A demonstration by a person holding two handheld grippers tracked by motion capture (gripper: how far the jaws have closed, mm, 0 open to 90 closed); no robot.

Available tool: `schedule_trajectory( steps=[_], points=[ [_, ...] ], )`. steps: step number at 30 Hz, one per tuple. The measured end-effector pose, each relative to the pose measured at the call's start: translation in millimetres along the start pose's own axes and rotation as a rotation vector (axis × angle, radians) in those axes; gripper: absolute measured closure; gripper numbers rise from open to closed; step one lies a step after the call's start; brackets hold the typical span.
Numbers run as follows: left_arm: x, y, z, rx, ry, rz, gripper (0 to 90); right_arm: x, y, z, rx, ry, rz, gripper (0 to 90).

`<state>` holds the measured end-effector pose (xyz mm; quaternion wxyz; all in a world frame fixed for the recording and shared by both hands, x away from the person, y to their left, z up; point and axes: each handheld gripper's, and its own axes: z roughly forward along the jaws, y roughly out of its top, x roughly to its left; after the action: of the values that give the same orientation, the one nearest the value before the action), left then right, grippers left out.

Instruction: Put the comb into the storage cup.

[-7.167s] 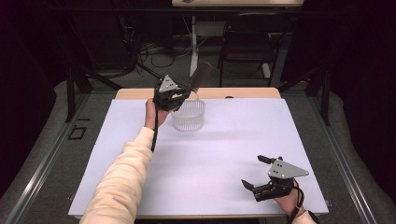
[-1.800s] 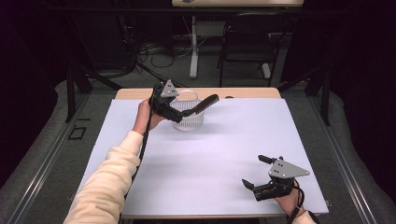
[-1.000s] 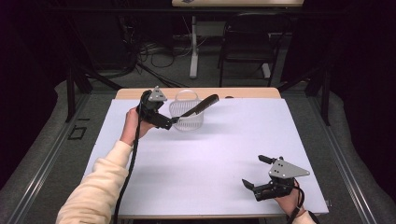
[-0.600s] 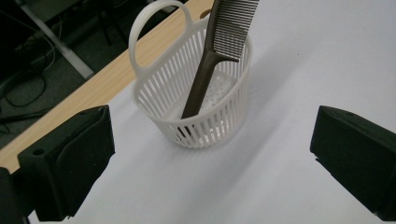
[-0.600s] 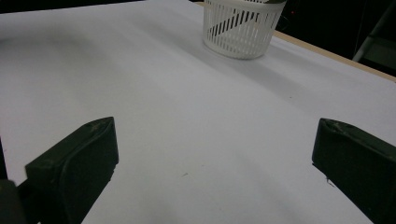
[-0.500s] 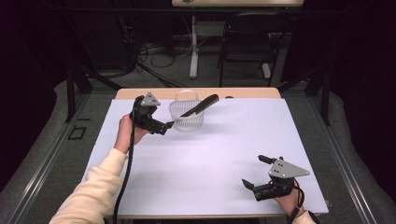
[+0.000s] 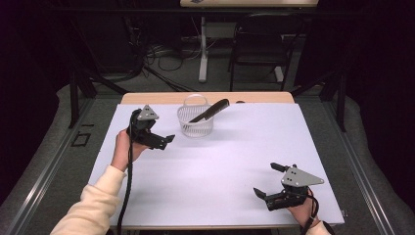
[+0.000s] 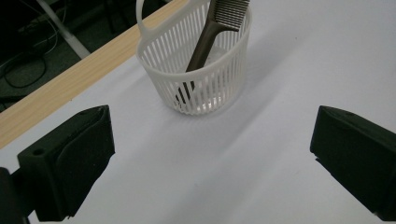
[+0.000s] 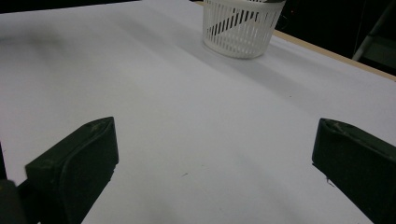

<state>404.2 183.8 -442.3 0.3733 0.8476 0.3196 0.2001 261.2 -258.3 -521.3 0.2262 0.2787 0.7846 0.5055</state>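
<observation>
- The comb (image 7: 210,110) stands tilted in the white basket (image 7: 195,125), with its handle end down on the basket floor and its toothed end leaning over the rim on the side away from the left gripper (image 7: 165,140).
- The basket stands upright near the far edge of the table (image 7: 215,166), which is covered with a white sheet; a strip of bare wood shows just behind the basket.
- The left gripper is held just beside the basket, on the person's left of it, apart from it and above the table. Its jaws are spread wide and hold nothing; in the left gripper view the basket (image 8: 198,65) and comb (image 8: 208,35) sit between and beyond the two black jaws.
- The right gripper (image 7: 266,181) rests near the front edge of the table, well apart from the basket and on the opposite side from the left one. Its jaws are also spread wide and empty, and its own view looks across bare sheet toward the basket (image 9: 239,25).
- Judged from how things lie, the main work looks done: the comb is inside the basket and no gripper touches it.
- What seems left is small: moving the left gripper clear of the basket to a resting place on the table, as the right one already lies. Nothing else on the table appears to need placing.
</observation>
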Motion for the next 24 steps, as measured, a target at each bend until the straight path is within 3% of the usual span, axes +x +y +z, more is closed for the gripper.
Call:
schedule_trajectory(
  steps=[8,24],
  points=[
    [-1.6,-15.7,-7.5,0.021,0.03,-0.014,0.0,0.1,0.0,0.3,-0.001,-0.001,0.001,0.0],
    [-12.9,-38.9,-20.6,0.001,0.061,-0.057,0.0,-0.2,-0.4,-0.4,0.0,0.001,0.005,0.0]
  ],
)
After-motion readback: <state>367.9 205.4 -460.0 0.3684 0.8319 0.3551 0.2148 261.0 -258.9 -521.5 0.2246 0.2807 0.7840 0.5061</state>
